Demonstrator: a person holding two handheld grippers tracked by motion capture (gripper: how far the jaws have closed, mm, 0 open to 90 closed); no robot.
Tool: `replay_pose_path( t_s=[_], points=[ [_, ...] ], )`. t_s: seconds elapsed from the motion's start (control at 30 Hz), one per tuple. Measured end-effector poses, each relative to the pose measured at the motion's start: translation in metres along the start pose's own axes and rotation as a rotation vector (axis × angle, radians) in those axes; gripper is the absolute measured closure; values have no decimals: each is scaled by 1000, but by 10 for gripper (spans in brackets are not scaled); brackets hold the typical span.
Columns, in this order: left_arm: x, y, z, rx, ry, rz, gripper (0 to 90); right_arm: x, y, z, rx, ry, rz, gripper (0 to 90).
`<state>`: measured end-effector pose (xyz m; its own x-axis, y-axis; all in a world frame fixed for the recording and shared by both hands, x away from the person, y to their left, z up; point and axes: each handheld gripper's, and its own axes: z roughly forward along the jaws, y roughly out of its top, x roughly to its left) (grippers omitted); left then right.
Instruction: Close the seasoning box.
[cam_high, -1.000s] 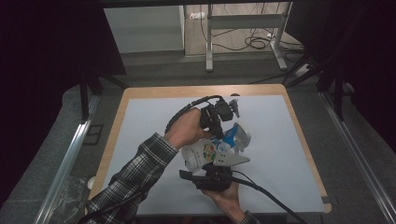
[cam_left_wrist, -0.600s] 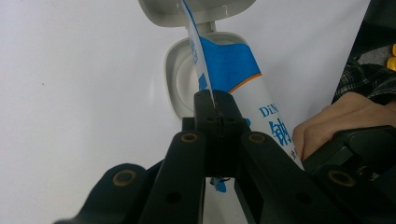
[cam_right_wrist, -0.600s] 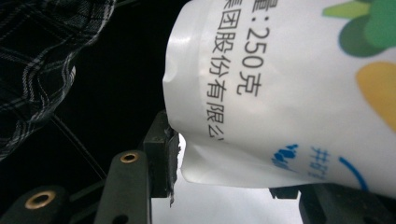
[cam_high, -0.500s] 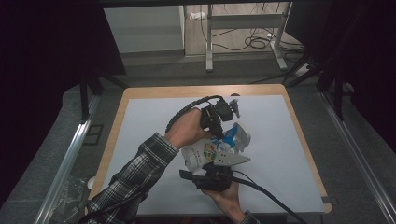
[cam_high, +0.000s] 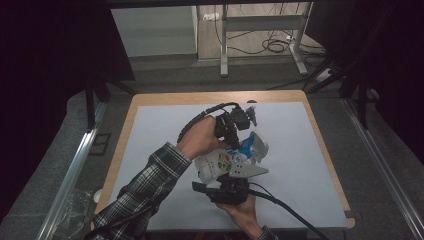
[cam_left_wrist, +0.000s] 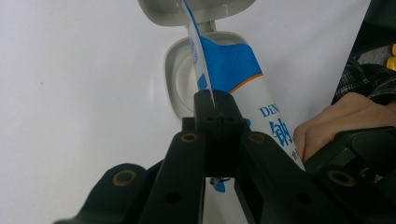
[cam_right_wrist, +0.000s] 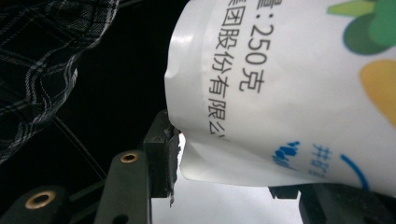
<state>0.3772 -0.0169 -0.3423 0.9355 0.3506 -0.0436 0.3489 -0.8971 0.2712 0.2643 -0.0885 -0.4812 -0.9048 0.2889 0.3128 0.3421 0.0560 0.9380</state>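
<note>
From the high view, two hands are working over one white table (cam_high: 300, 150) at the centre of the frame: the left gripper (cam_high: 239, 131) is reaching in from the upper middle and the right gripper (cam_high: 225, 189) is sitting below it, near the bottom centre. One white-and-blue pouch (cam_high: 225, 162) is lying between them, with one plaid sleeve (cam_high: 145, 185) crossing from the lower left.

In the left gripper view, the two black jaws are pressing together on the thin edge of the pouch (cam_left_wrist: 212, 91), clenched on it at mid-frame. One grey flip cap (cam_left_wrist: 175, 88) is standing open behind it, and one other hand (cam_left_wrist: 327, 123) is showing at the right edge.

In the right gripper view, the pouch (cam_right_wrist: 289, 84) is filling the upper right, its lower left corner caught at one black pad (cam_right_wrist: 163, 154); the second jaw is sitting at the lower right, so the gripper is grasping the pouch.
</note>
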Motion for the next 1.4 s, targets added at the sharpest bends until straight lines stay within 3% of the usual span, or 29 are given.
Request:
replay_pose_path(
  t_s=[1.4],
  points=[
    [0,2,4,11,-4,-5,900,0,3,-1,-15,5,1,529]
  ],
)
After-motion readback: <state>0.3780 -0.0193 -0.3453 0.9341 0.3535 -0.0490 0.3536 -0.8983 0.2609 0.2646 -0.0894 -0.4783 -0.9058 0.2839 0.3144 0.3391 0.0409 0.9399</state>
